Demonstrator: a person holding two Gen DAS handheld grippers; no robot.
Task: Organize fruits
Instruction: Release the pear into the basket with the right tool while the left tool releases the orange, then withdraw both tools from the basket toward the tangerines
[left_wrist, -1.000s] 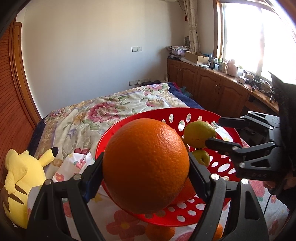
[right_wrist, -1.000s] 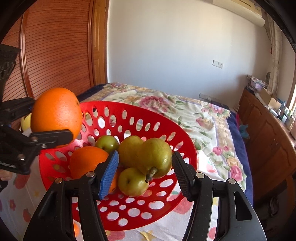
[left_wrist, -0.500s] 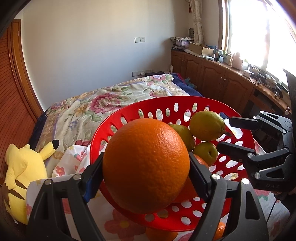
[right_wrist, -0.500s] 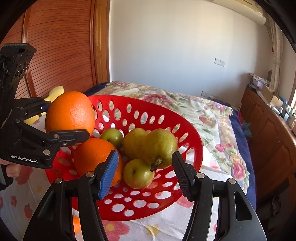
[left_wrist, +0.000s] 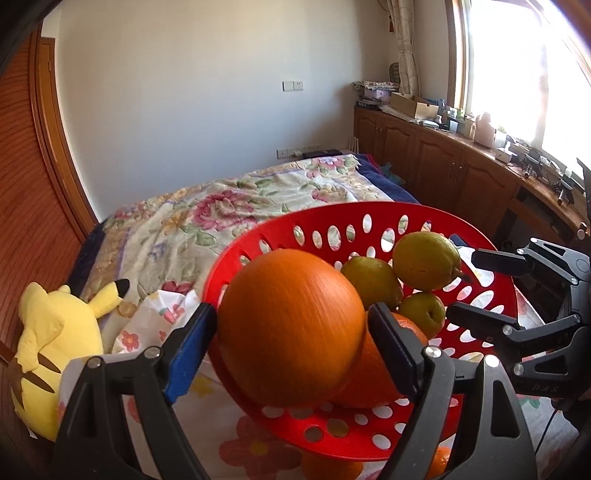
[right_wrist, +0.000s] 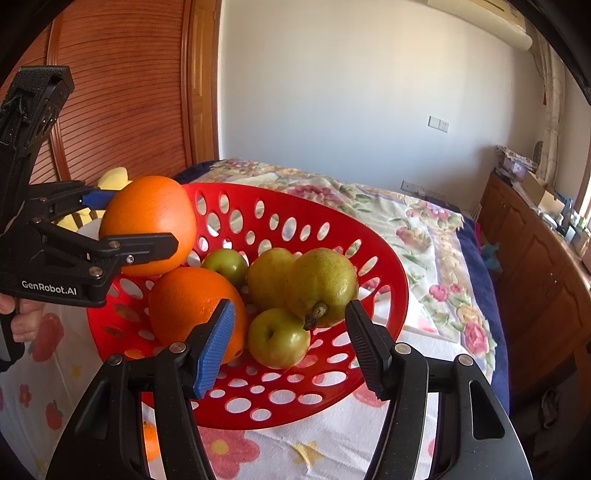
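A big orange (left_wrist: 288, 332) sits between the pads of my left gripper (left_wrist: 293, 314), which is shut on it just over the near rim of the red perforated basket (left_wrist: 369, 210). The right wrist view shows the left gripper (right_wrist: 135, 221) holding that orange (right_wrist: 159, 206) at the basket's left edge. Inside lie another orange (right_wrist: 192, 310), two yellow-green pears (right_wrist: 321, 288) and two small green fruits (right_wrist: 277, 338). My right gripper (right_wrist: 291, 343) hovers at the basket's (right_wrist: 388, 266) front; its jaws are opening and its pads touch no fruit.
The basket rests on a flowered cloth (right_wrist: 424, 229) over a bed. A yellow plush toy (left_wrist: 55, 339) lies at the left, near a slatted wooden door (right_wrist: 122, 110). Small oranges (right_wrist: 149, 439) lie on the cloth under the basket. Wooden cabinets (left_wrist: 461, 177) line the right wall.
In the right wrist view the left gripper and its orange have come closer to the basket's rim. The right jaws stand slightly wider. The fruit in the basket has not shifted.
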